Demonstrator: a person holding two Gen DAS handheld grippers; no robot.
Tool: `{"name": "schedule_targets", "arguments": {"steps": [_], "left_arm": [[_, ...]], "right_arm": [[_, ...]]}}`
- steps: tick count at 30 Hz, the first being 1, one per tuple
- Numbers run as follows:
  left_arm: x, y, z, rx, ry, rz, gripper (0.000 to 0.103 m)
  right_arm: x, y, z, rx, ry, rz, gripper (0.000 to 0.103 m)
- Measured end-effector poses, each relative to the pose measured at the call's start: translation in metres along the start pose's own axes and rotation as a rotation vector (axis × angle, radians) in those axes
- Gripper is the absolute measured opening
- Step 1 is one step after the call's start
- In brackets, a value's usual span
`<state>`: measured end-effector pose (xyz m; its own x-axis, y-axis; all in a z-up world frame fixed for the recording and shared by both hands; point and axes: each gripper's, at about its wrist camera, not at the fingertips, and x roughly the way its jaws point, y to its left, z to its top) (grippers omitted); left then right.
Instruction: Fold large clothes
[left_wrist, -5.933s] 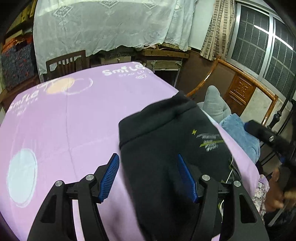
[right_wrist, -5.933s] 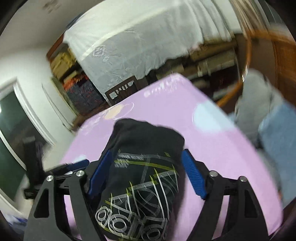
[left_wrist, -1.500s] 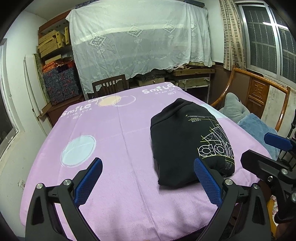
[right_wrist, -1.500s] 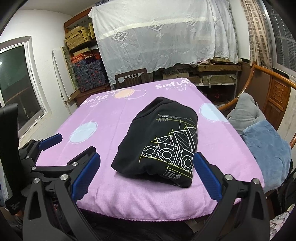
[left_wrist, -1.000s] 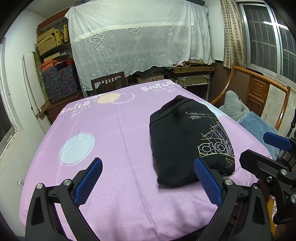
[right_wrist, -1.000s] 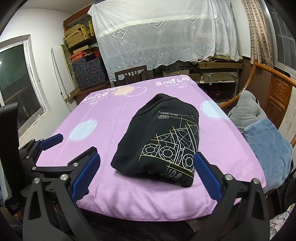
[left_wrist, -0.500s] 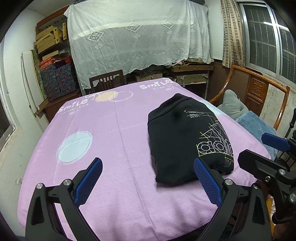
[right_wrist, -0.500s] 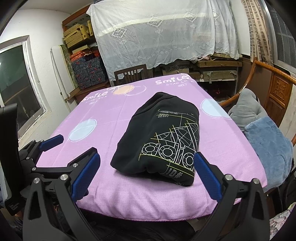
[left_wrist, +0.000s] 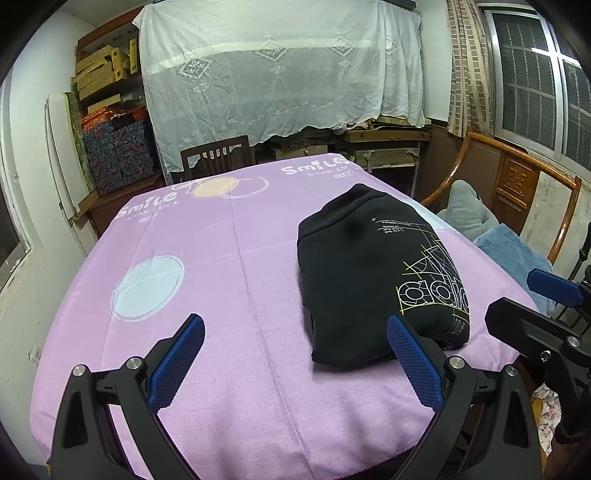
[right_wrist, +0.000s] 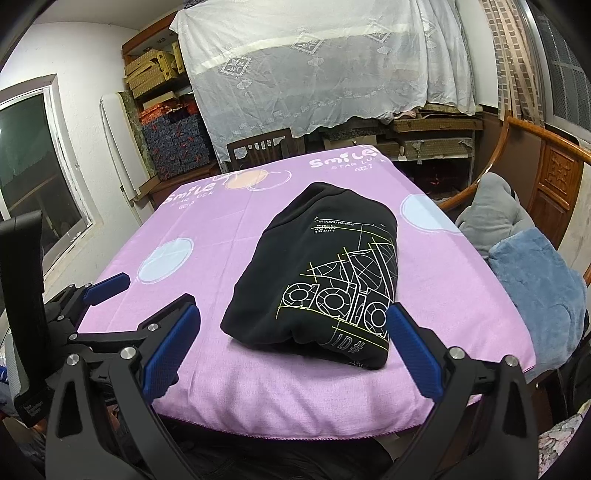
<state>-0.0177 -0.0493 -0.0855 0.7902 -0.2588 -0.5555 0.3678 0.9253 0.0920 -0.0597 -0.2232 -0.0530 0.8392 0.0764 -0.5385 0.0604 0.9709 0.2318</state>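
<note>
Black sweatshirt (right_wrist: 325, 273): folded, lying on the purple tablecloth (left_wrist: 229, 258). Your left gripper (left_wrist: 295, 354) and right gripper (right_wrist: 291, 343): both spread wide, holding nothing.

A: Left gripper (left_wrist: 293, 360): matte black angular frame, blue cross-hatched pads (left_wrist: 414, 363), silver screw heads at the finger bases.
B: Right gripper (right_wrist: 291, 352): same black frame, blue textured pads (right_wrist: 169, 347), silver screws. Small white print on the black handle at lower left, unreadable.
</note>
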Motion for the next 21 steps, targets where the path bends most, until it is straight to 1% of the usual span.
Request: {"name": "schedule_targets", "arguments": {"steps": [8,15,21], "left_arm": [[-0.0009,0.002,-0.0002,0.005,-0.005,0.007,0.099],[-0.0034,0.0011,-0.0009,0.014,-0.014,0.041,0.099],[-0.0037,0.002,-0.0007,0.012,-0.01,0.033,0.099]], "right_arm": [[0.0001,-0.0003,-0.0003,0.002,0.0,0.0,0.098],[-0.0011,-0.0006,-0.002,0.008,-0.007,-0.003,0.098],[-0.003,-0.0016,-0.0023,0.022,-0.014,-0.006,0.098]]}}
